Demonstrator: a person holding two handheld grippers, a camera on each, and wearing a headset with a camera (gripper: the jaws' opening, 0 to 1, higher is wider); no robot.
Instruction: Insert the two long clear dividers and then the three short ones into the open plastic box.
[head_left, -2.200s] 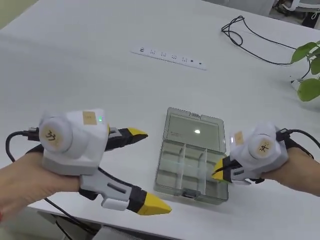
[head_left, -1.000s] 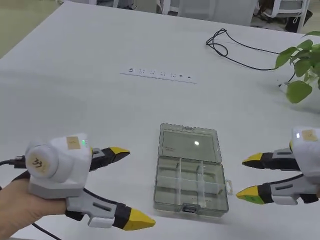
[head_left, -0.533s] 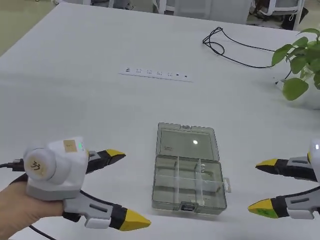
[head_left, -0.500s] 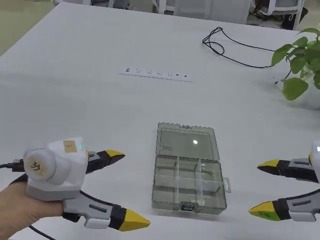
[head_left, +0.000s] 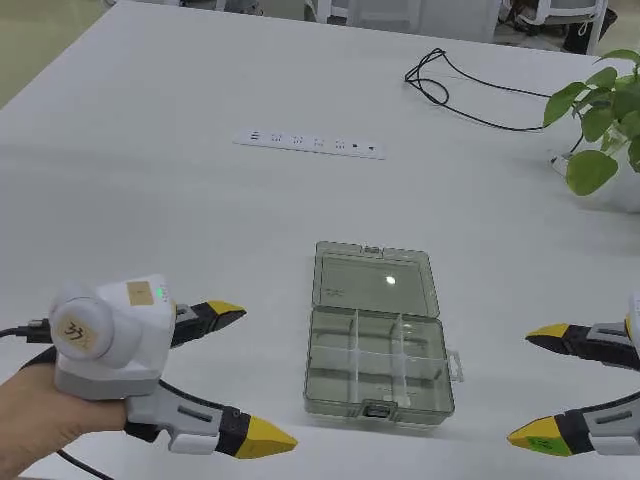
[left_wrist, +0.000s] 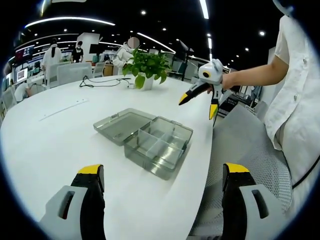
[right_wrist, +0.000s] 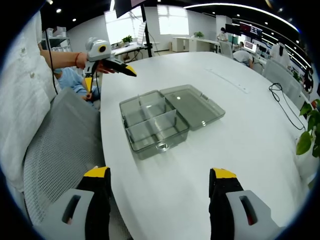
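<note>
The smoky clear plastic box (head_left: 330, 398) lies open near the table's front edge, its lid (head_left: 375, 283) flat behind it. Clear dividers (head_left: 352, 345) stand inside and split it into several compartments. My left gripper (head_left: 248, 375) hangs open to the left of the box, apart from it, with nothing between its jaws. My right gripper (head_left: 540, 385) is open too, off to the right of the box. In the left gripper view the box (left_wrist: 150, 142) lies ahead of the left gripper (left_wrist: 162, 170), with the right gripper (left_wrist: 197, 106) beyond it. In the right gripper view the box (right_wrist: 155, 125) lies ahead of the right gripper (right_wrist: 160, 173), with the left gripper (right_wrist: 110, 80) beyond.
A white power strip (head_left: 305, 143) lies farther back on the white table, a black cable (head_left: 450, 85) beyond it. A potted plant (head_left: 600, 120) stands at the right edge. A grey mesh chair (right_wrist: 60, 145) sits off the table's near edge.
My right gripper has drawn back to the right from the box's right edge and now stands apart from it, open. The left gripper has drifted slightly left. The box stays put.
</note>
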